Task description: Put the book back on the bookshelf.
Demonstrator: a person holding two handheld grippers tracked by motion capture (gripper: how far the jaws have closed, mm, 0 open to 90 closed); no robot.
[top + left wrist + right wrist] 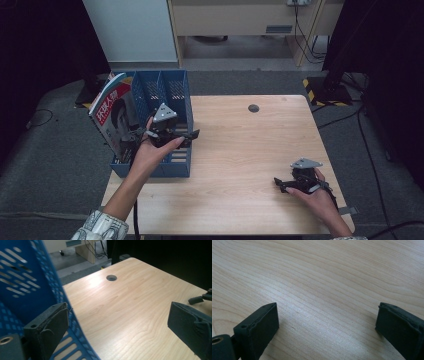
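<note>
Left gripper (192, 134) sits at the blue rack (177, 90), fingers spread across its right wall — magazine (114, 112) leans in the left slot. Probably best to clamp that wall squarely. Right gripper (276, 182) rests open, near right.

Left tool (172, 136) over blue file rack (172, 95) holding magazine (114, 112); right tool (290, 184) low on wooden table (240, 145).

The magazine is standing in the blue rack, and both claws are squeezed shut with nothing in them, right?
Not quite. Both claws are open, not shut. The left claw in the left gripper view and the right claw in the right gripper view show jaws spread wide, holding nothing. The magazine does stand in the blue rack, as the high view shows.
</note>
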